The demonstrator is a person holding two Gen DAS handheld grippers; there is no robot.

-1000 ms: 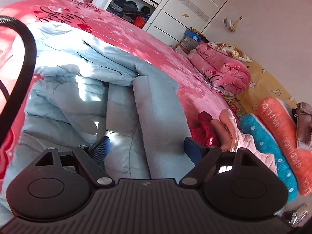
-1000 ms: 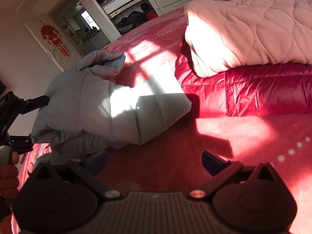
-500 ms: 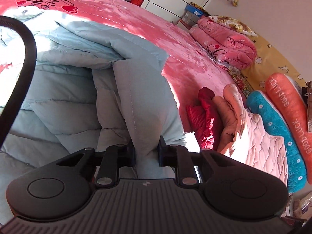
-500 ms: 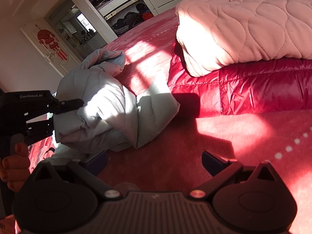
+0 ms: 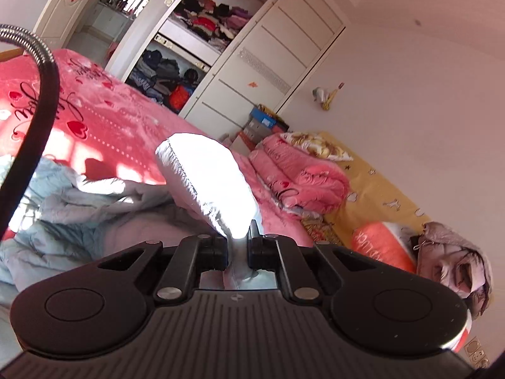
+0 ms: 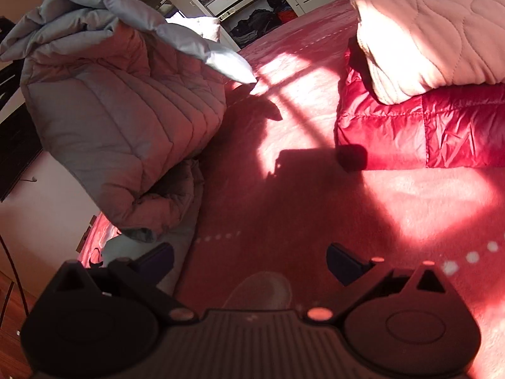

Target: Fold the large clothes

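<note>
The left tool (image 5: 237, 248) is clamped on a fold of the pale blue padded jacket (image 6: 120, 117), which hangs lifted above the red bed (image 6: 300, 195). The right tool (image 6: 251, 260) is spread wide and empty, low over the bed just beside the jacket's bottom edge.

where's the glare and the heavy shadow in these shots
Left wrist view: sunlight blows out the sleeve of the light blue down jacket pinched in the left gripper. Right wrist view: a dark shadow lies across the red bedspread ahead of the open right gripper.
</note>
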